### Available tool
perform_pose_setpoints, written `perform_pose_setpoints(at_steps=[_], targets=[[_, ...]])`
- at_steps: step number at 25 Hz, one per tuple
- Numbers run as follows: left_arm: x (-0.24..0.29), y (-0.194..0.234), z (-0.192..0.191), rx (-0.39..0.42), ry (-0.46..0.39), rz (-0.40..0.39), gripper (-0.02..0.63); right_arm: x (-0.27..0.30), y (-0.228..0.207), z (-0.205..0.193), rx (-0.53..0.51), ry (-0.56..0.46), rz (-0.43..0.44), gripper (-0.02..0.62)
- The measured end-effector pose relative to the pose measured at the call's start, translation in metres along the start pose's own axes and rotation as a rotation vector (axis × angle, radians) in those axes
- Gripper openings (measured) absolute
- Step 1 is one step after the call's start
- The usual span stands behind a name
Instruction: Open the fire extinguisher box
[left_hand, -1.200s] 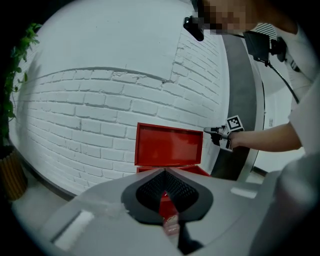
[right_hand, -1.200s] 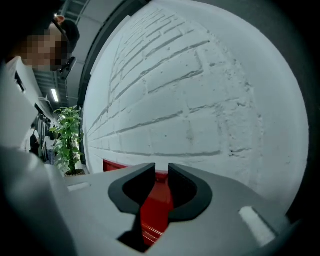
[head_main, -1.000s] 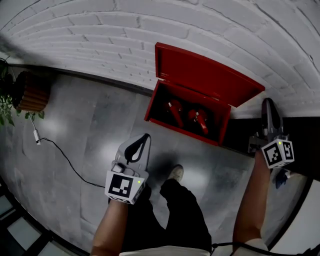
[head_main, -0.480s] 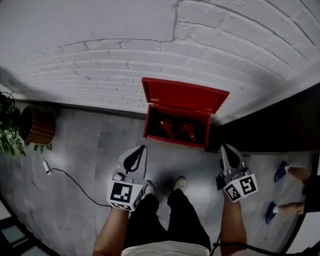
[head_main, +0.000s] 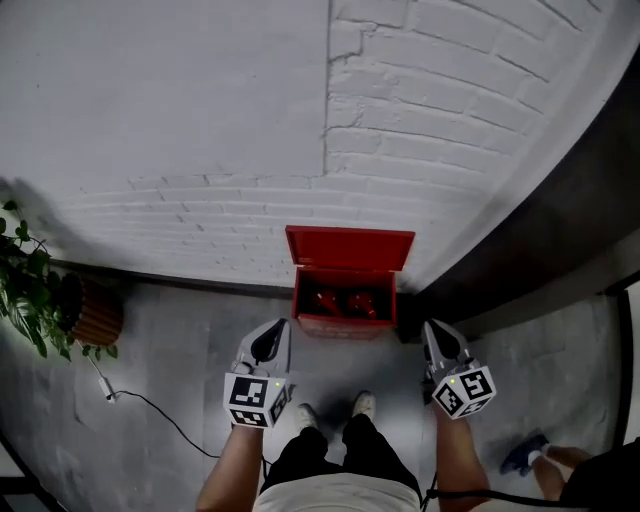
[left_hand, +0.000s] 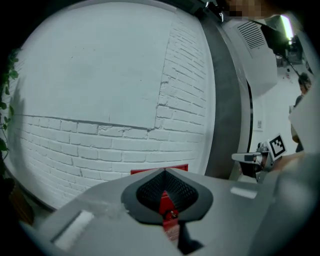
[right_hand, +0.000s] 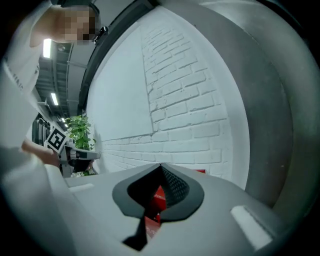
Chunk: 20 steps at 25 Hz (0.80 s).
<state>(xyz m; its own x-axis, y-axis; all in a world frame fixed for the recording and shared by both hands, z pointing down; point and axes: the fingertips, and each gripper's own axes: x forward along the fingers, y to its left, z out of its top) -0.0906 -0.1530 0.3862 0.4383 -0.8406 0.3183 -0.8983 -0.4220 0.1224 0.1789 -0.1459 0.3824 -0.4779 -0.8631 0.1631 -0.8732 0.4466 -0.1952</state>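
The red fire extinguisher box (head_main: 345, 322) stands on the floor against the white brick wall. Its lid (head_main: 349, 247) is raised against the wall, and red extinguishers (head_main: 345, 300) show inside. My left gripper (head_main: 277, 325) hangs in the air short of the box's left side, its jaws together and empty. My right gripper (head_main: 430, 326) hangs short of the box's right side, shut and empty. In the left gripper view the left gripper (left_hand: 164, 171) points at the box lid (left_hand: 150, 171). In the right gripper view a corner of the box (right_hand: 201, 171) shows past the right gripper (right_hand: 160, 165).
A potted plant (head_main: 30, 290) in a wooden planter (head_main: 95, 312) stands at the left. A cable (head_main: 150, 405) trails over the grey floor. My shoes (head_main: 362, 403) are just before the box. A dark wall (head_main: 520, 250) rises at the right; another person's shoe (head_main: 520, 455) is near it.
Both grippers have risen, and the right one has swung in from the far right toward the box. The view has pulled back and up; the box looks smaller and stays open.
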Motion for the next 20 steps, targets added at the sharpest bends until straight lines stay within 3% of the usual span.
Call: perform_pose_setpoints(at_steps=[8, 13, 20], targets=[[-0.012, -0.012, 0.054, 0.038, -0.028, -0.021, 0.003, -0.010, 0.017, 0.049, -0.022, -0.011, -0.003, 0.006], [-0.017, -0.017, 0.068, 0.039, -0.045, -0.022, 0.003, -0.016, 0.019, 0.086, -0.070, -0.045, 0.006, 0.005], [-0.019, -0.016, 0.085, 0.043, -0.072, -0.017, 0.003, -0.017, 0.021, 0.104, -0.084, -0.065, 0.007, 0.006]])
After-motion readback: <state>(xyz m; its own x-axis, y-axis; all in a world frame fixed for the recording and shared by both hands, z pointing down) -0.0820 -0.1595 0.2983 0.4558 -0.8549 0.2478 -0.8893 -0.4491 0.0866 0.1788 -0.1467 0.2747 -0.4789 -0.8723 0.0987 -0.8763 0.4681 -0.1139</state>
